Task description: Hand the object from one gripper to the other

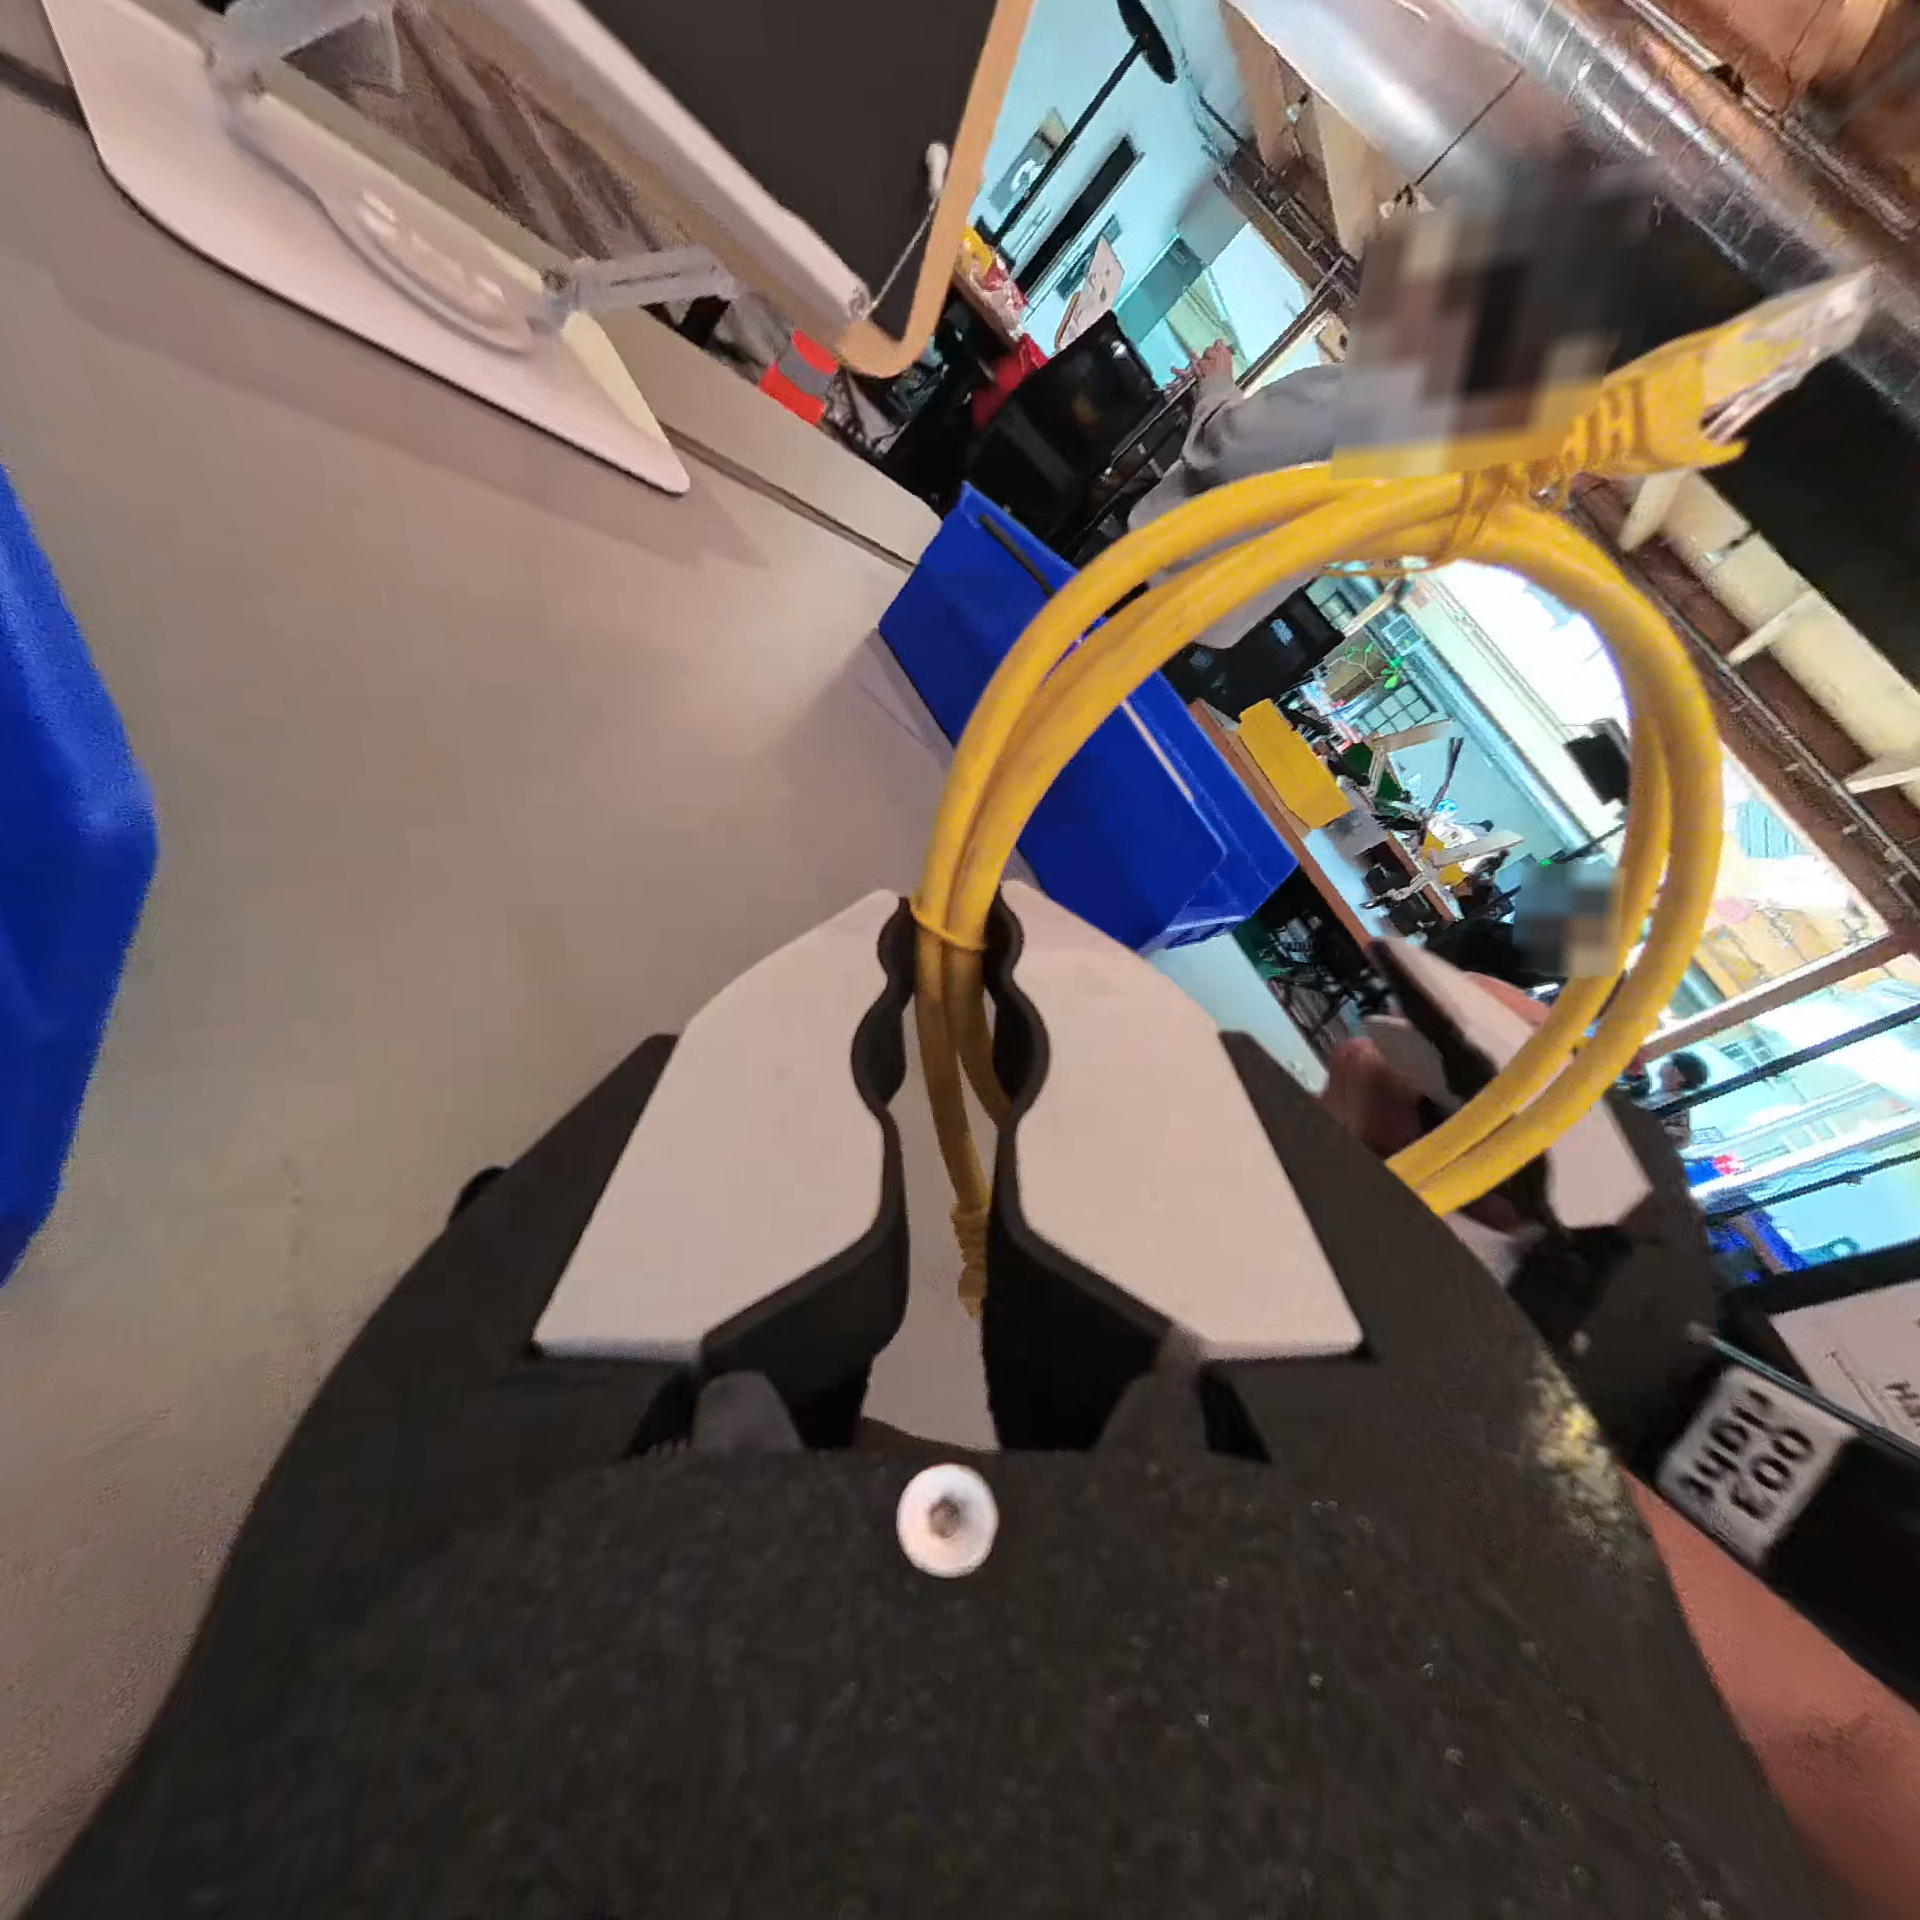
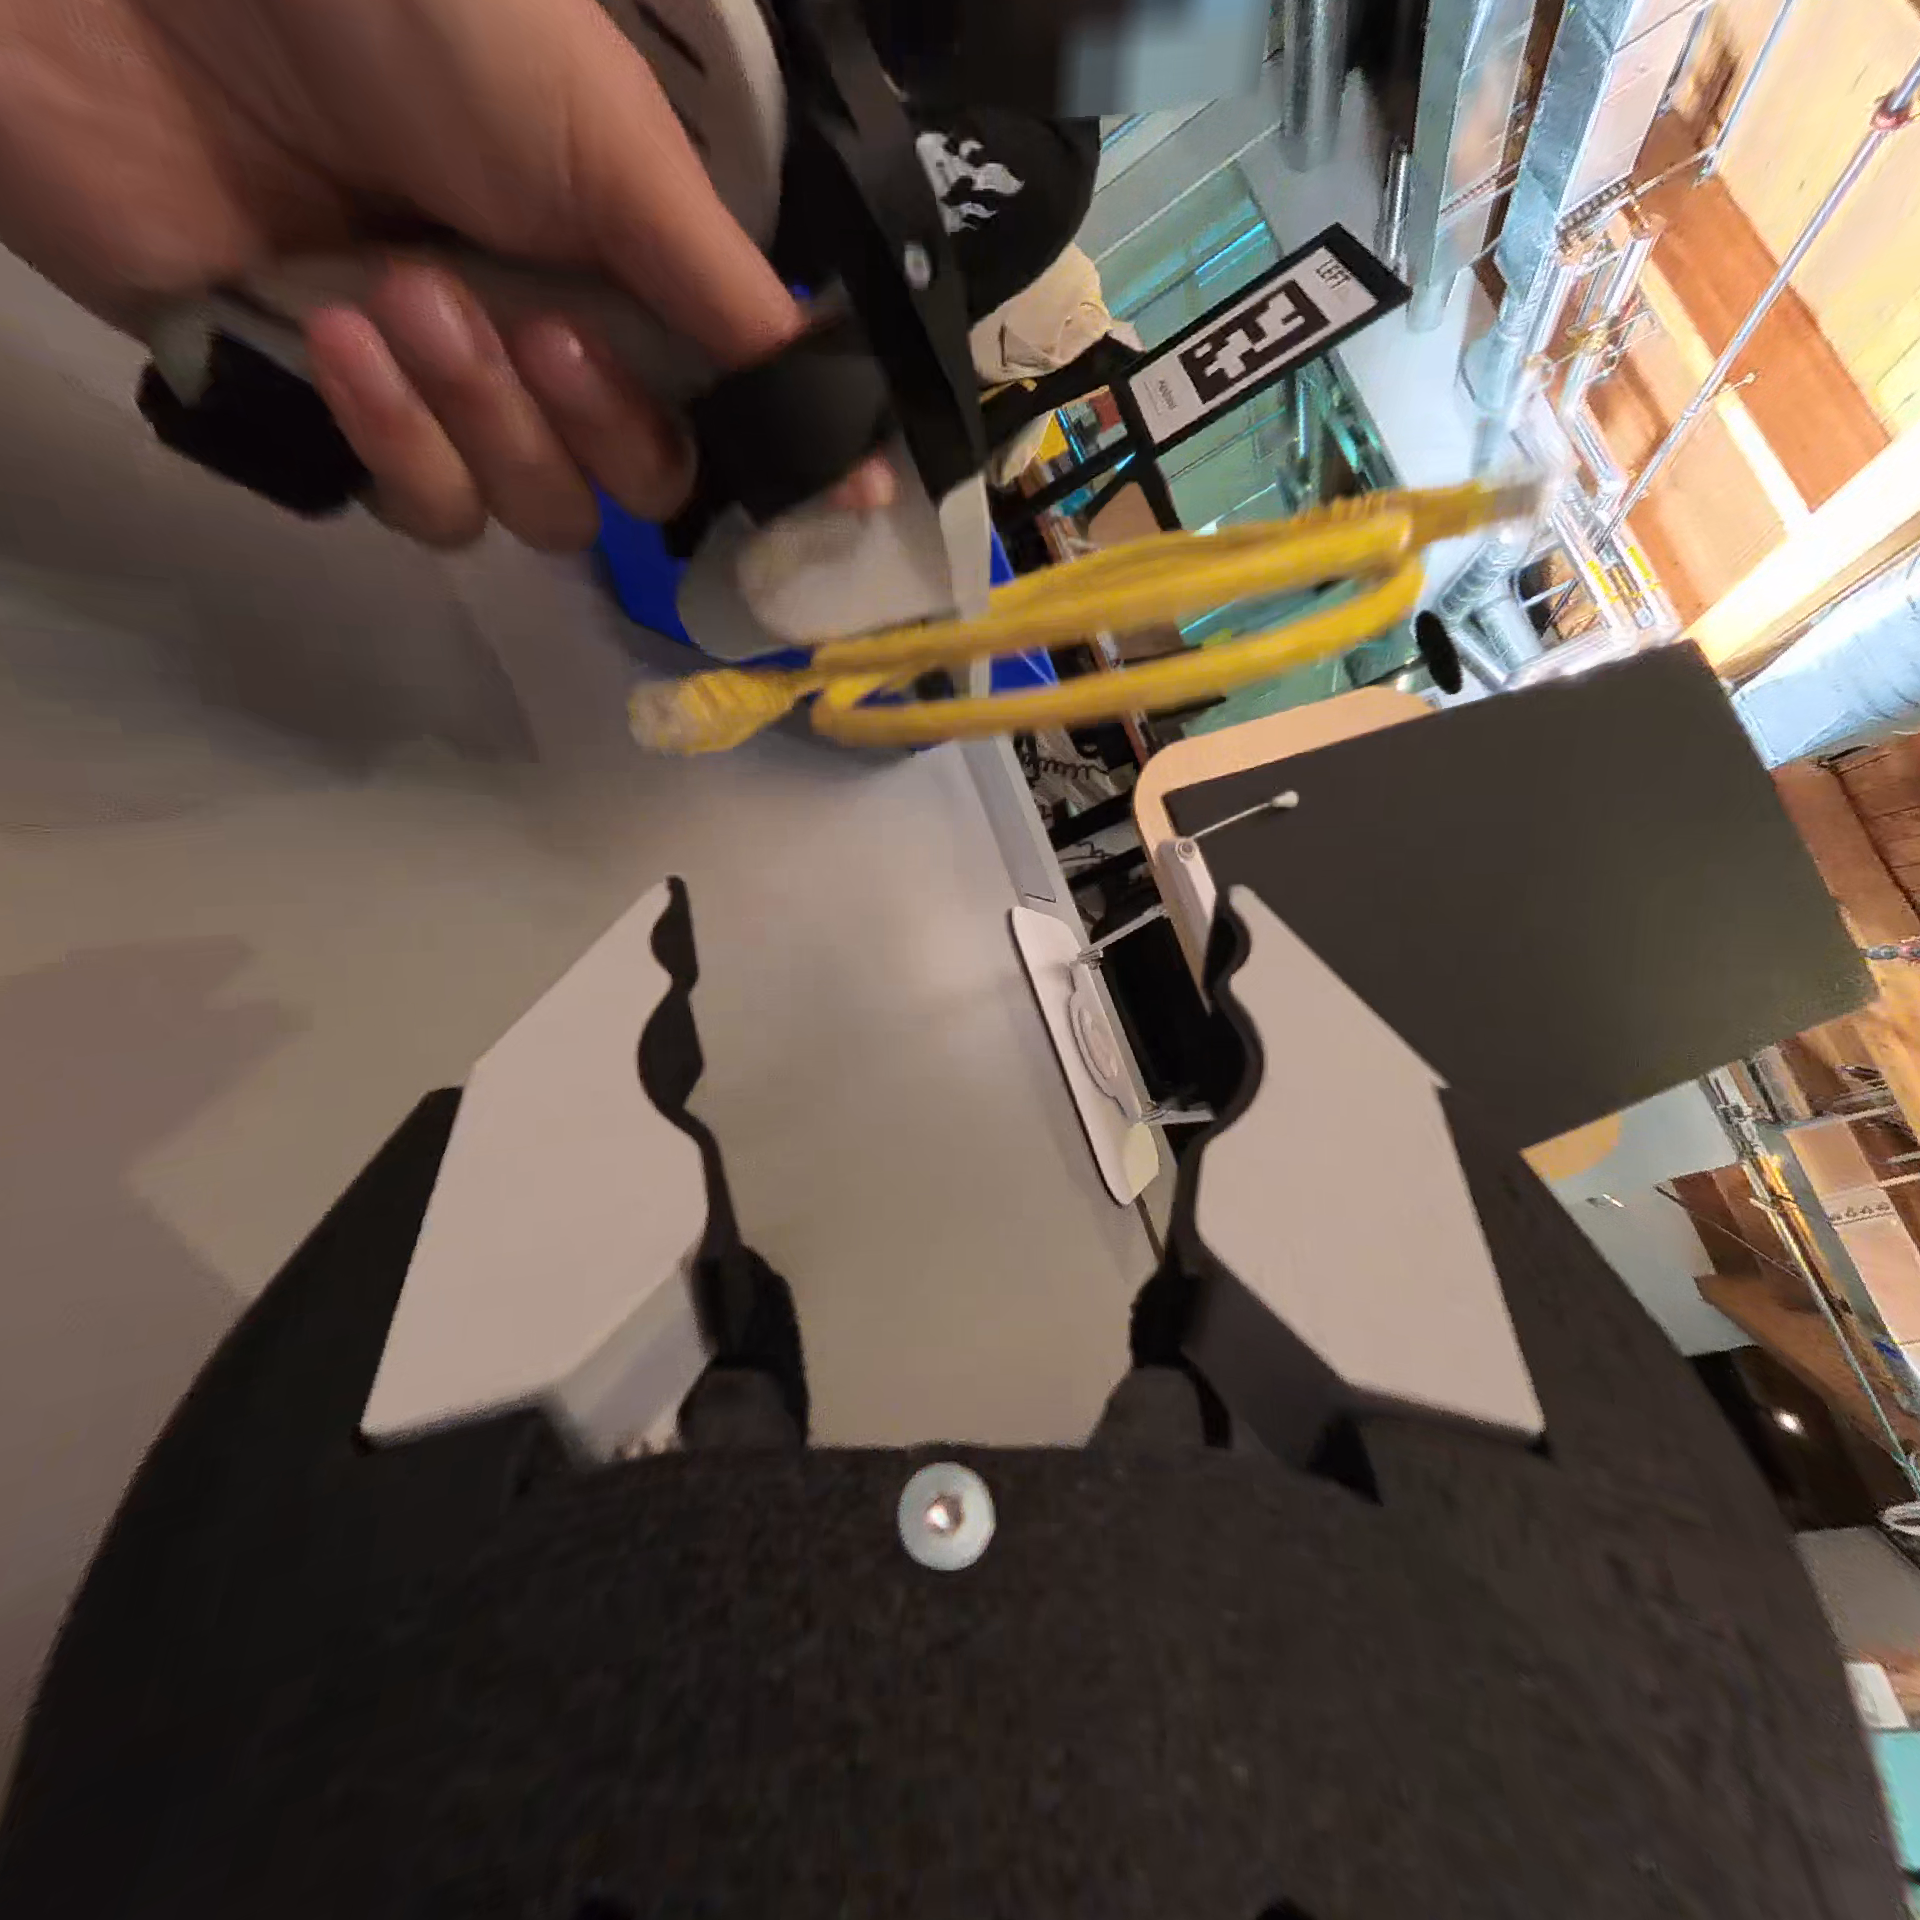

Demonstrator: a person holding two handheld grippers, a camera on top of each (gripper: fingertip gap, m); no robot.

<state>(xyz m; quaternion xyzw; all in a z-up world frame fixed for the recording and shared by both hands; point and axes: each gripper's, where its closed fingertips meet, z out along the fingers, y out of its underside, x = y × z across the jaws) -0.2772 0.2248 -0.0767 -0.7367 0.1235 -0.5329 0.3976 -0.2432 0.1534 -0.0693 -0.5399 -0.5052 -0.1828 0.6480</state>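
Two jaws: my left gripper (image 1: 951, 1049) is pinching the light, floppy yellow cable (image 1: 1340, 790) at its tied bundle; my right gripper (image 2: 951, 1049) is gaping wide, the loop hanging at twelve o'clock, best taken mid-loop.

I see a black-and-white marker tag (image 2: 1262, 338) with small lettering on a black plate. A white label (image 1: 1756, 1465) with dark print sits on the other gripper's body; I won't quote either.
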